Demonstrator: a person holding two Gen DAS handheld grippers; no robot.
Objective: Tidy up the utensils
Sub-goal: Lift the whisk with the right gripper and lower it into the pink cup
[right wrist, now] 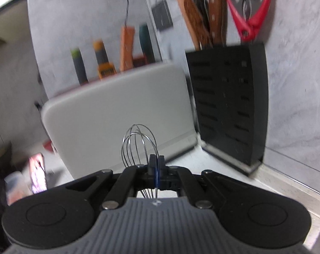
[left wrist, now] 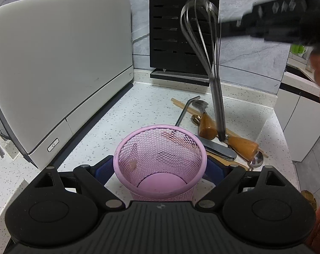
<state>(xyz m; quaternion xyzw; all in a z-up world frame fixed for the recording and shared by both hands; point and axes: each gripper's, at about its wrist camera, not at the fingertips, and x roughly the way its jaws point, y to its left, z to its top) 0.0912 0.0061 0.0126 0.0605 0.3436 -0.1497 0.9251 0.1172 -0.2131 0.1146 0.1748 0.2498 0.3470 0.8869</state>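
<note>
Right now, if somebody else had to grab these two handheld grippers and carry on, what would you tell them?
Left gripper: clamped around the pink mesh cup, steadying it on the counter.
Right gripper: shut on the whisk wires, whisk lifted off the pile.
Done: nothing visible in the cup yet.
Left: drop the whisk into the cup, then the wooden-handled utensils, chopsticks, spoon and remaining metal pieces lying behind the cup.

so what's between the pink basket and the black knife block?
Left wrist view: loose utensils on the counter between pink basket and knife block, whisk lifted above them.
</note>
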